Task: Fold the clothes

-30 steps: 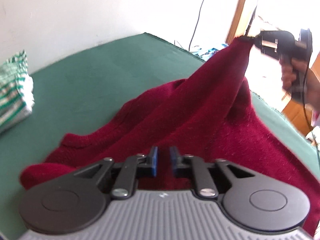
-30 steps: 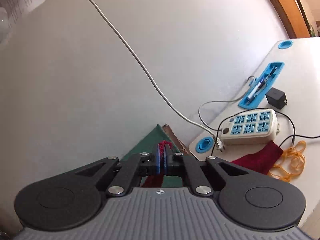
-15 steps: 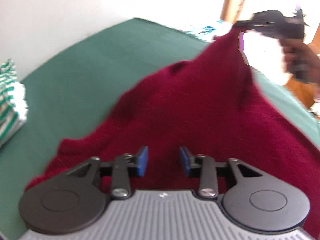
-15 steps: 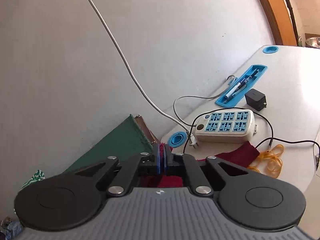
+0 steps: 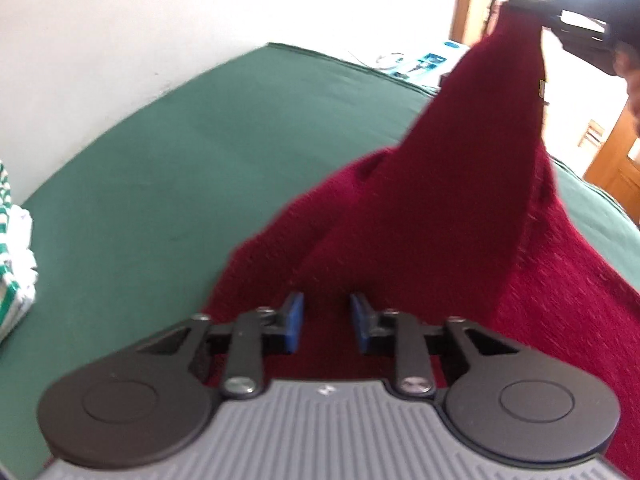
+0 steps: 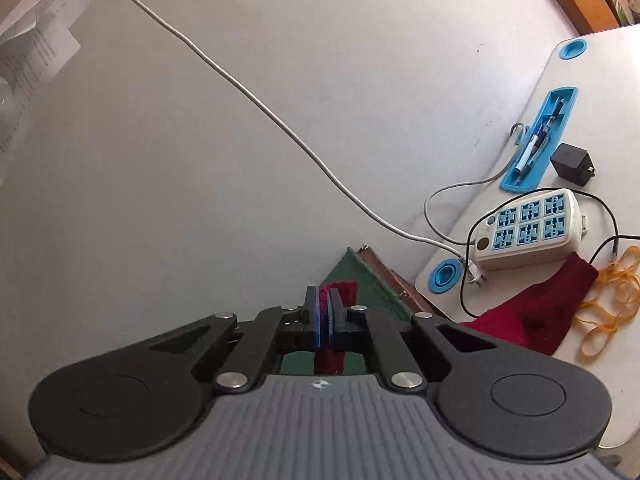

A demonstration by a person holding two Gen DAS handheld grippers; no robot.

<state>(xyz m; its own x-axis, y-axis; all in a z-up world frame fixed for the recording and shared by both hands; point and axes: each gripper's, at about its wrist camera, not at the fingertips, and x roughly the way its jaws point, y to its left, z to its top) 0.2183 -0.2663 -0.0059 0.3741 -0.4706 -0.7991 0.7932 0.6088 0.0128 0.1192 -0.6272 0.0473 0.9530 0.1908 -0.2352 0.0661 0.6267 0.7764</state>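
Sweater (image 5: 460,200) higher over green table (image 5: 200,160)

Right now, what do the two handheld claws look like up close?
Both match. The left claw has a grey ribbed body, two round black discs, black linkage arms with silver screws and blue pads on the fingers. The right claw is built the same, with a small round mark on its grey body.

Fuzzy knit sweater (image 5: 420,216) (matt cloth)
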